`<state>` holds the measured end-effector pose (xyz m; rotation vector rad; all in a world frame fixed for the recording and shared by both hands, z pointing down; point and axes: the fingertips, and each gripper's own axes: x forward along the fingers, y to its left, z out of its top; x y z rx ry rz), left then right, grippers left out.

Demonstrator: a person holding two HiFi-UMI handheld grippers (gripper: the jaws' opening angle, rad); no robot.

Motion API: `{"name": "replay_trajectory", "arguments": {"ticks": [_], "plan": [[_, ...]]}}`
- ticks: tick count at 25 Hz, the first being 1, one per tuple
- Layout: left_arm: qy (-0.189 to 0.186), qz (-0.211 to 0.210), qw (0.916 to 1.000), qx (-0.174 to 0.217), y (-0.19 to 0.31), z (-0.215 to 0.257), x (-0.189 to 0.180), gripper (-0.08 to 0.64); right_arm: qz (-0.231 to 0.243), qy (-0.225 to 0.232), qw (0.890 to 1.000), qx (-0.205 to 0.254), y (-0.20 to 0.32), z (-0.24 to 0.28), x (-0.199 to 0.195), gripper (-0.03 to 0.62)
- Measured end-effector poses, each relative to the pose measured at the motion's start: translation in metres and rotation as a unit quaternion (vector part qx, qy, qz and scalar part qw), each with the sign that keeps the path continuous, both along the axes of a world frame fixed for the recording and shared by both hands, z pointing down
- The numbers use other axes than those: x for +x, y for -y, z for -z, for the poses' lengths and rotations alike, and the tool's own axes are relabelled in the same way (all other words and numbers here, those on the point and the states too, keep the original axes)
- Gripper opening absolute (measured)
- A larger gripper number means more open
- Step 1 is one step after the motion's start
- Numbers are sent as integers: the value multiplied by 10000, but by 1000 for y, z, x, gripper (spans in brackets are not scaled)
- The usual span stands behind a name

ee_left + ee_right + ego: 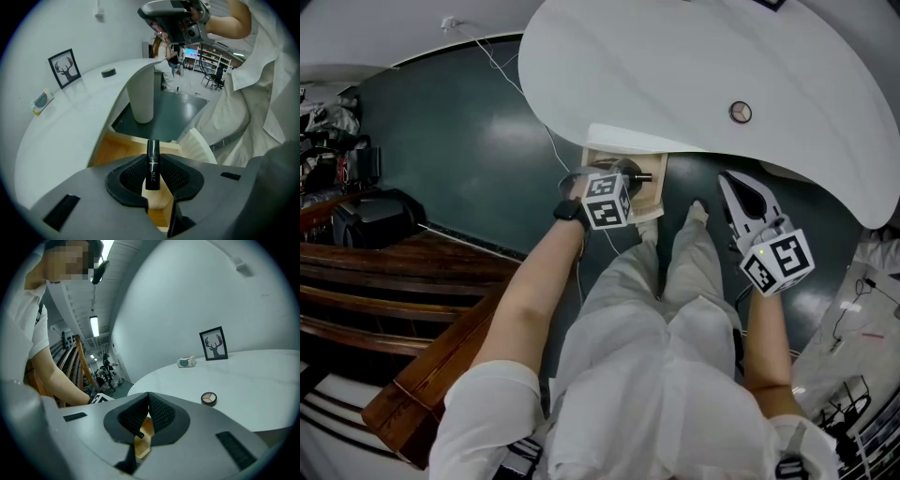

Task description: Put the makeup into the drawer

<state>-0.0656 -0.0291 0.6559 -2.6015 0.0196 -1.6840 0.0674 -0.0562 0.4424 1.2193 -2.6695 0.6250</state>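
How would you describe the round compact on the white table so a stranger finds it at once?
Start at the white curved table. On its top, nearer the edge than the framed deer picture and the small packet, lies the compact. It alone is round, dark-rimmed, with beige and brown shades showing.

Black makeup tube [152, 164]; tan drawer [119, 151]; white table [675, 66]; teal floor [459, 159]

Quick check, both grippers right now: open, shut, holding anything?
Left gripper: closed on a black lipstick tube.
Right gripper: shut, holding nothing.
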Motion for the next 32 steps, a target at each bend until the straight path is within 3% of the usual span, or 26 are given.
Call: {"name": "replay_trajectory", "arguments": {"ticks": [16, 22, 28, 32], "plan": [[340, -338, 9987, -169, 21, -109, -4, 97, 40, 115, 9997, -190, -6, -42, 2, 9], [178, -357, 9992, -58, 30, -124, 5, 97, -2, 129, 9996, -255, -3, -50, -1, 9], [259, -389, 9987, 195, 39, -145, 2, 97, 16, 94, 9994, -345, -3, -59, -9, 9], [226, -383, 9990, 78, 35, -147, 1, 97, -22, 72, 9992, -388, -4, -60, -13, 9]]}}
